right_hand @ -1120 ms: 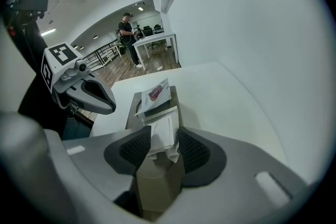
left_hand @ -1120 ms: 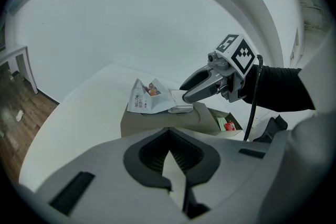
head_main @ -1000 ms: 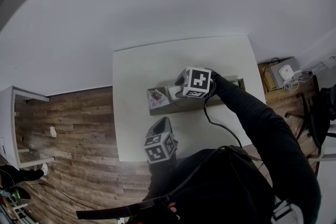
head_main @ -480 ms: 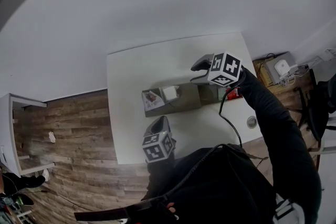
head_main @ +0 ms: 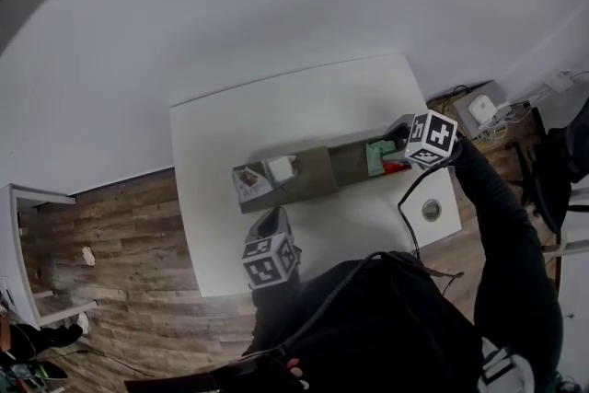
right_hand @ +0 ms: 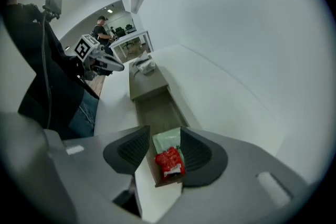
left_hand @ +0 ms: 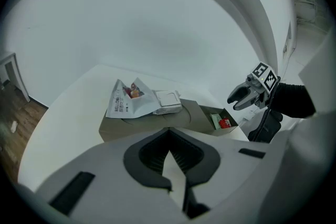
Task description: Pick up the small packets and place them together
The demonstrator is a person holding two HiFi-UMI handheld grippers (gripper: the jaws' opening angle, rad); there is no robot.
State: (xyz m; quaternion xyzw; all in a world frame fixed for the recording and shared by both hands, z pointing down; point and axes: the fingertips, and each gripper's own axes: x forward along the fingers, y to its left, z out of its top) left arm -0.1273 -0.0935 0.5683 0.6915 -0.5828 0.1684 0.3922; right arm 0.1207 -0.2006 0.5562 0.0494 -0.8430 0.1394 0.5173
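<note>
A long olive box (head_main: 313,172) lies across the white table (head_main: 276,120). On its closed left part rest a printed white packet (head_main: 248,185) (left_hand: 127,100) and a small white packet (head_main: 279,168) (left_hand: 167,102). Its open right end holds a green packet (head_main: 376,157) (right_hand: 168,140) and a red packet (head_main: 394,167) (right_hand: 169,161). My right gripper (head_main: 398,144) (right_hand: 165,152) hangs open just above these two, touching neither. My left gripper (head_main: 274,218) (left_hand: 168,130) is shut and empty, at the table's near side short of the box.
A round grommet (head_main: 431,210) sits in the table top near the right front corner. Wooden floor (head_main: 110,235) runs left of the table. Small devices and cables (head_main: 483,110) lie on the floor at the right. A person (right_hand: 100,26) stands far behind.
My right gripper has swung right along the box, from the white packets on the lid to the open end with the green and red packets. The left gripper has stayed put.
</note>
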